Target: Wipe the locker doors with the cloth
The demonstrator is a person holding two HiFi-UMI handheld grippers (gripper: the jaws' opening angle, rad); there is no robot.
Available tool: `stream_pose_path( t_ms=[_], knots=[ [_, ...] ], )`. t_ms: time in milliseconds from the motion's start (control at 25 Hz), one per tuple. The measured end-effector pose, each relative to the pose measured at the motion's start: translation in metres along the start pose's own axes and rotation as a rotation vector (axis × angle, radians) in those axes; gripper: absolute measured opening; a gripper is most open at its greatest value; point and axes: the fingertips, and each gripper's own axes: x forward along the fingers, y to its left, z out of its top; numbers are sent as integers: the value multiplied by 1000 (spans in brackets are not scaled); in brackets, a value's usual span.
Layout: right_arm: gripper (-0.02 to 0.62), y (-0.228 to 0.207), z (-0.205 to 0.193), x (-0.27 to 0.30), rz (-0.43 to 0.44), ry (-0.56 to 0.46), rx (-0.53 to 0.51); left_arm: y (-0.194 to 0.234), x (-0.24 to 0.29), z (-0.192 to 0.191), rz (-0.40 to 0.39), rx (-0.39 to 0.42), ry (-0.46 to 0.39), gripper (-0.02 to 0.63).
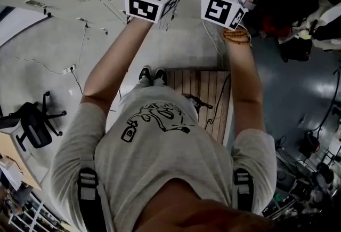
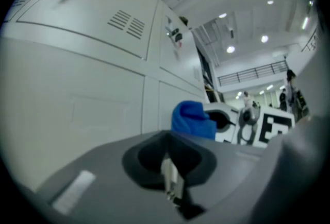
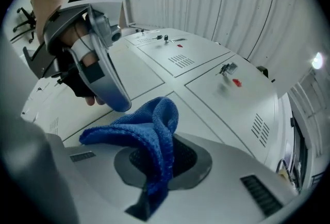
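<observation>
Right tool (image 3: 157, 164) pinches the cloth (image 3: 147, 127); left tool (image 2: 169, 182), at its 9 o'clock, is closed and empty. Thin grip, so dragging on the doors (image 3: 196, 58) could yank it loose.

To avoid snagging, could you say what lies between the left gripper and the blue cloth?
Nothing: the right gripper view shows only bare locker door between the left gripper and the blue cloth.
</observation>
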Motion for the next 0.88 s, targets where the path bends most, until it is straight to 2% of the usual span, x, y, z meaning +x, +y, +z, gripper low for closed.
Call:
stream_pose_path(
  t_ms=[280, 520, 680, 880],
  knots=[
    [29, 52, -54, -22, 23, 87, 23, -8, 6, -61, -16, -31, 89, 2],
    [29, 92, -96, -38, 23, 121, 59, -14, 7, -103, -23, -32, 118, 2],
    [29, 131, -117, -46, 44, 147, 95, -10, 2, -142, -20, -50, 156, 2],
    [28, 160, -133, -50, 11, 149, 164, -6, -6, -188, -6, -58, 185, 2]
  ],
)
